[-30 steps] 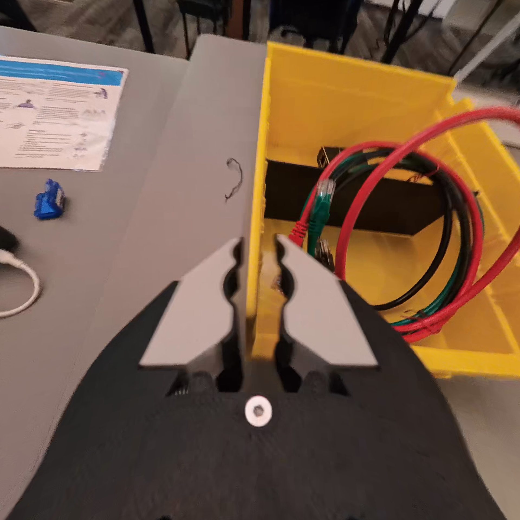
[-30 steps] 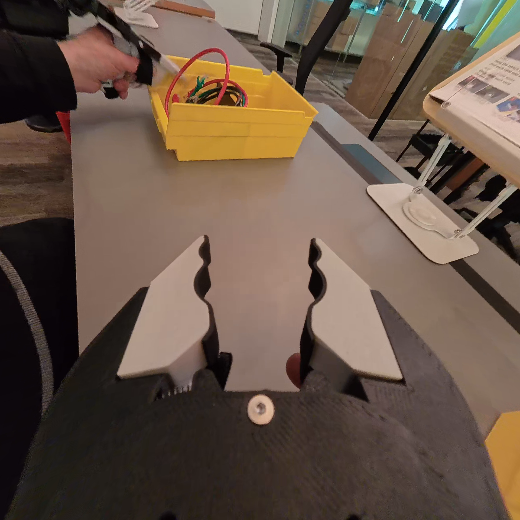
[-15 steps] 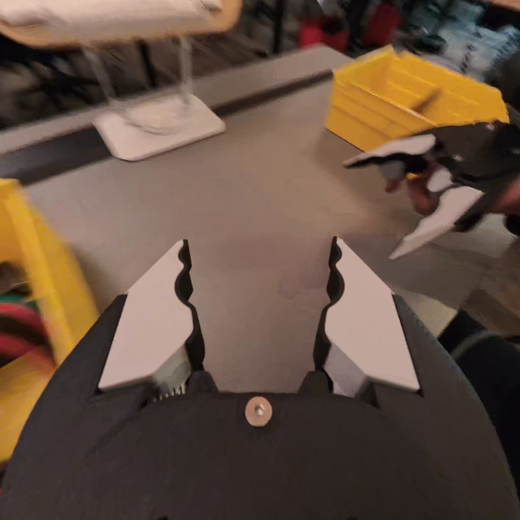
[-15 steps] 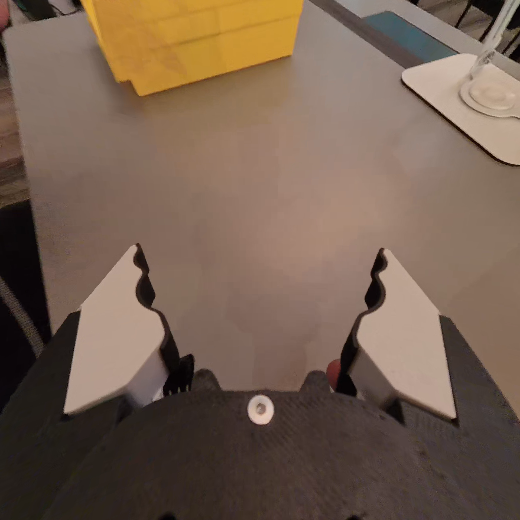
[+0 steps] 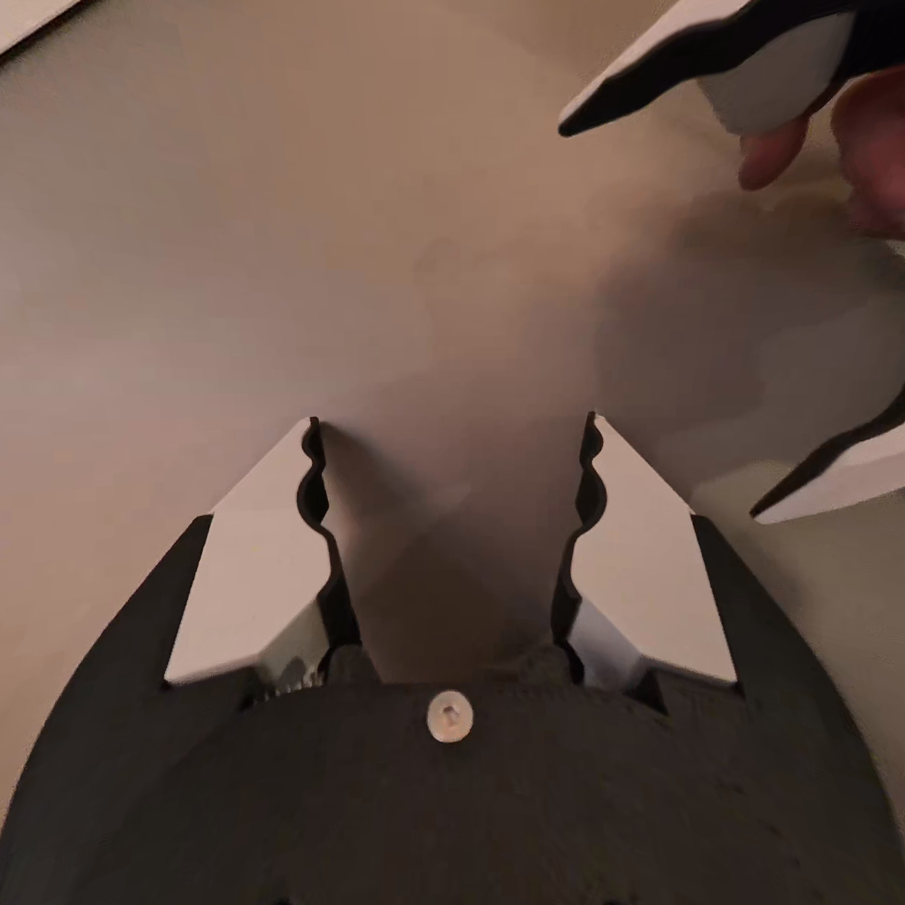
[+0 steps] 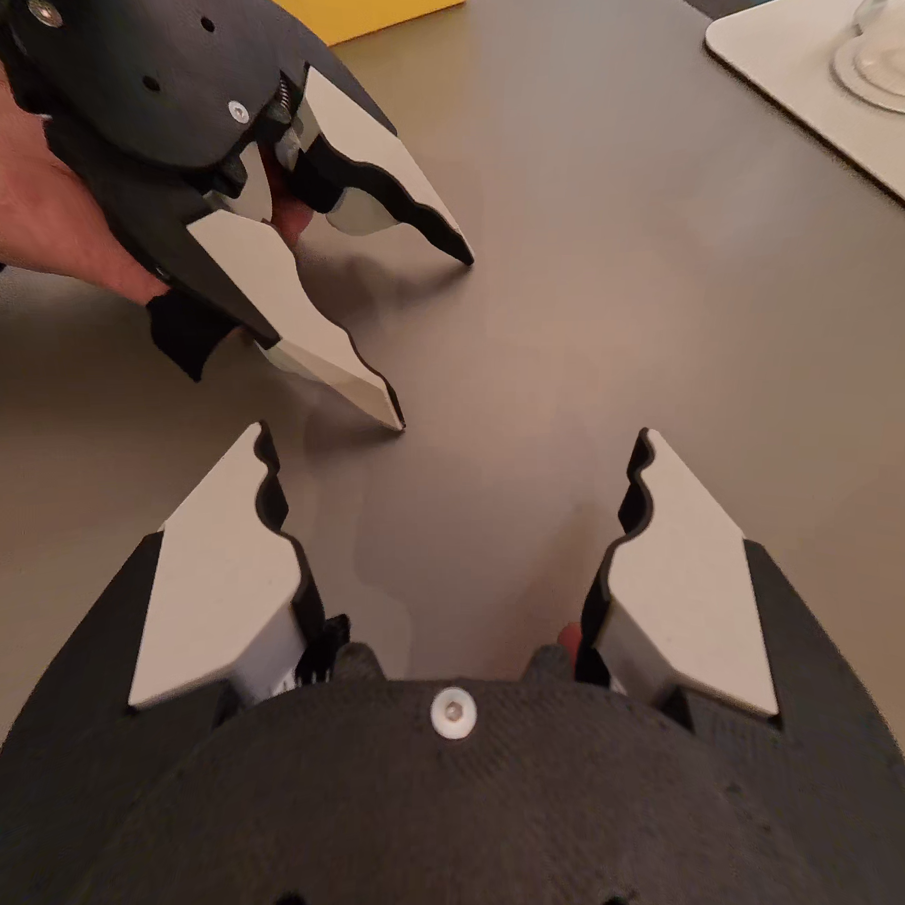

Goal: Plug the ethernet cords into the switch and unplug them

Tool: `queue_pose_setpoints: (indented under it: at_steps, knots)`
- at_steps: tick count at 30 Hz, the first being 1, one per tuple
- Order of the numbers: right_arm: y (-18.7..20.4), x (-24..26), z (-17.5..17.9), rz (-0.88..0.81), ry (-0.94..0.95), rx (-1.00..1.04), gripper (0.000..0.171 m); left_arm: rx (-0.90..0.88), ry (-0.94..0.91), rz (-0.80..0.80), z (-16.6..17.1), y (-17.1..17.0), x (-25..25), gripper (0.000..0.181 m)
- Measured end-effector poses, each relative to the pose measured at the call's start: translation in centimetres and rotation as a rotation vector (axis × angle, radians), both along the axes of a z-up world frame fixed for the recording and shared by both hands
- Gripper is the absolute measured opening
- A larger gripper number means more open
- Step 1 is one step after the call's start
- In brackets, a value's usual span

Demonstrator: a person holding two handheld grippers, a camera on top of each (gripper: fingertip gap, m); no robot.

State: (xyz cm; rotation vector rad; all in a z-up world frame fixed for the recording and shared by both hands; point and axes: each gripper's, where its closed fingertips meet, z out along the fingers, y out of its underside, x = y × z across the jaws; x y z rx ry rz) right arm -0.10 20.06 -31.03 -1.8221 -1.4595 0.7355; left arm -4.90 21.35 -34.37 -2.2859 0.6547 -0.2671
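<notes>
Both grippers empty and spread over bare worktop, cords and switch out of view.

The left gripper (image 5: 453,418) and right gripper (image 6: 453,433) tilt down, tips near or on the grey worktop (image 6: 587,245), converging close together, jaws wide apart; a hand (image 6: 54,220) grips the left one. Only a yellow bin (image 6: 372,17) corner shows at the far edge. Judged: cords are light and floppy with stiff plugs; pinch the plug body.

We note the left tongs (image 5: 453,421) spread wide, empty, tips low over the bare grey surface (image 5: 294,245). The right tongs (image 5: 656,318) enter at upper right, also spread, with a hand (image 5: 842,147) behind them.
</notes>
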Motion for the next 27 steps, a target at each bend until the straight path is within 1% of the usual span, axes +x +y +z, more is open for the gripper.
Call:
queue_pose_setpoints:
  at_steps: [2,5,7,8,16,20,23,26,27]
  knots:
    - [0.0,-0.2,-0.5,0.007,-0.012,0.002,0.137,0.0,0.001,0.008,0.0,0.0,-0.1,0.101]
    - [0.0,-0.4,-0.6,0.015,-0.011,0.009,0.134,0.001,0.005,0.061,0.0,-0.2,-0.4,0.105]
    - [-0.1,-0.4,-0.6,0.018,-0.01,0.007,0.132,-0.014,0.016,0.166,-0.2,-0.1,-1.5,0.124]
    - [-0.1,-0.4,-0.6,0.017,-0.009,0.006,0.132,-0.025,0.01,0.208,-0.3,-0.3,-1.9,0.128]
    - [-0.1,0.0,-0.4,-0.007,-0.002,0.011,0.132,-0.024,0.009,0.183,-0.3,-0.7,-2.1,0.129]
    - [-0.9,0.2,0.3,-0.01,-0.008,0.031,0.136,-0.024,0.009,0.183,-0.2,-0.7,-2.0,0.129]
    - [-2.8,0.2,0.7,0.032,-0.022,0.047,0.139,-0.024,0.01,0.182,-0.2,-0.7,-2.0,0.129]
    - [-5.4,0.5,0.3,0.122,-0.05,0.034,0.145,-0.024,0.01,0.182,-0.2,-0.7,-2.1,0.129]
    - [-5.7,0.9,-0.2,0.127,-0.081,0.041,0.138,-0.024,0.01,0.182,-0.2,-0.7,-2.1,0.129]
